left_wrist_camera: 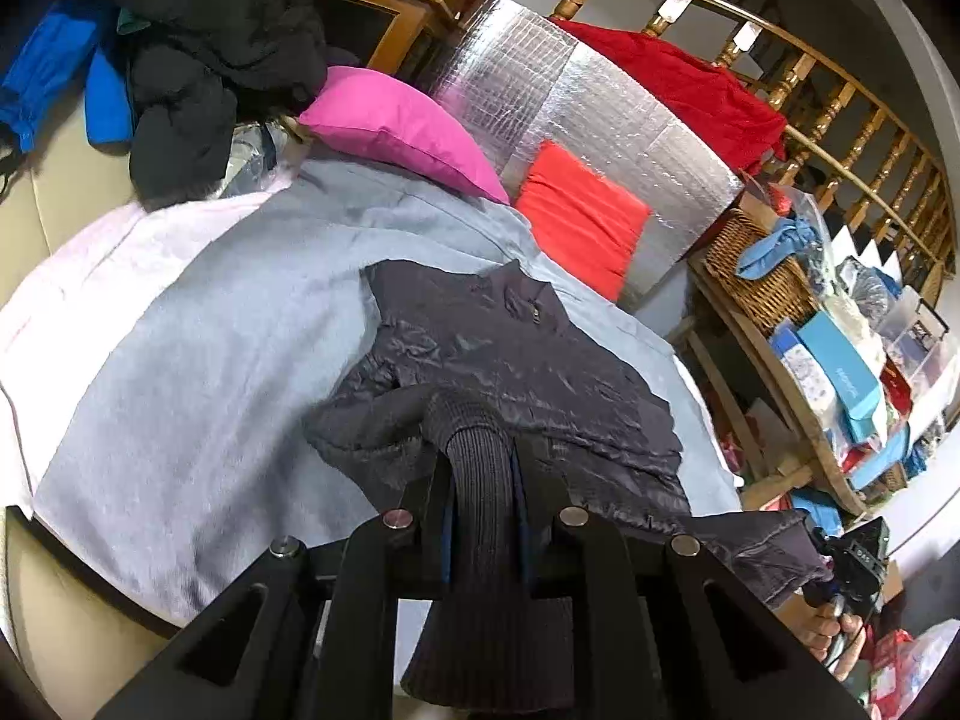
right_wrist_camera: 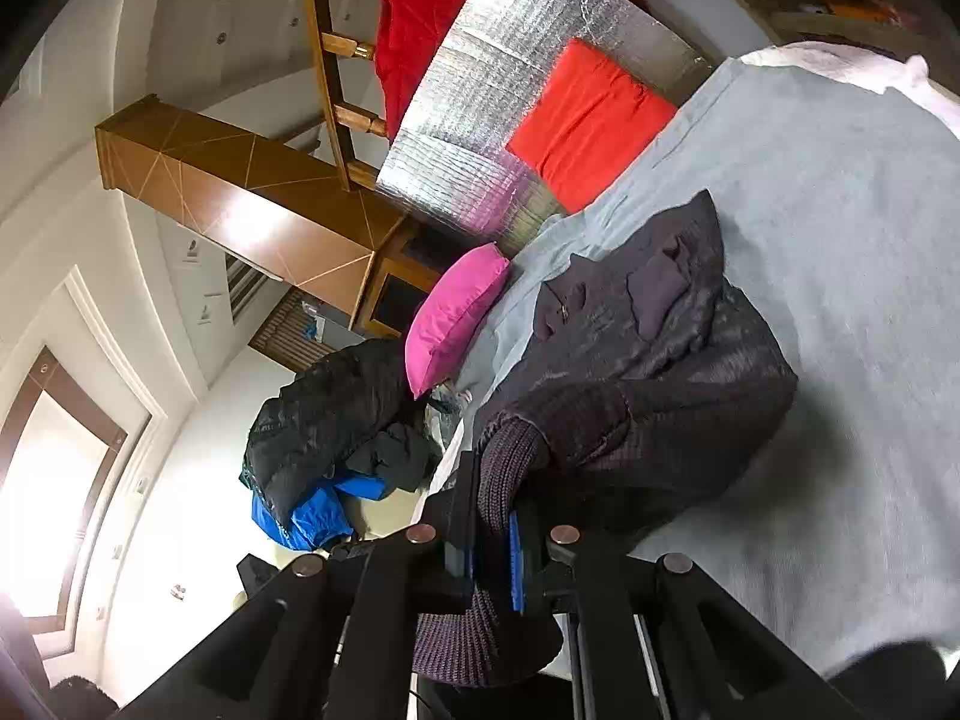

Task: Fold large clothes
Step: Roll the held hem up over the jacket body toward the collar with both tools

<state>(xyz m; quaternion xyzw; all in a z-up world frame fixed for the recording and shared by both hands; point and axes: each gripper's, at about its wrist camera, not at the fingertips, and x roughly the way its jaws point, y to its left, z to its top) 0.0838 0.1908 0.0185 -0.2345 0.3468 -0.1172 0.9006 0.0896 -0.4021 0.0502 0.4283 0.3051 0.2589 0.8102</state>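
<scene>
Left gripper (left_wrist_camera: 480,516), bottom centre of the left wrist view: fingers clamped on a ribbed knit cuff (left_wrist_camera: 477,456) of a dark jacket (left_wrist_camera: 510,360). Cuff pinched between the two black fingers, blue pads just visible either side, knit fabric hanging below the jaws. Beyond the cuff, jacket spread crumpled across the middle of the frame, collar toward the top, lying on a pale blue blanket (left_wrist_camera: 198,360).

Right gripper (right_wrist_camera: 495,546), bottom centre of the right wrist view: fingers pressed together on another ribbed knit cuff (right_wrist_camera: 510,468) of the same jacket (right_wrist_camera: 648,330), blue pad showing beside the fabric. View rolled on its side. Sleeve bunched just above the jaws, jacket body heaped beyond it on the blanket (right_wrist_camera: 840,240).

At lower right of the left wrist view, a hand (left_wrist_camera: 831,630) holding the other gripper at the jacket's far edge.

Past the jacket: pink pillow (left_wrist_camera: 402,126) and red cushion (left_wrist_camera: 579,216) leaning against a silver foil-covered board (left_wrist_camera: 600,108). Pile of black and blue coats (left_wrist_camera: 198,60) at upper left. Wooden railing (left_wrist_camera: 840,108) with a red cloth (left_wrist_camera: 678,78) draped over it at upper right. Wicker basket (left_wrist_camera: 756,276) and cluttered shelves at right.
</scene>
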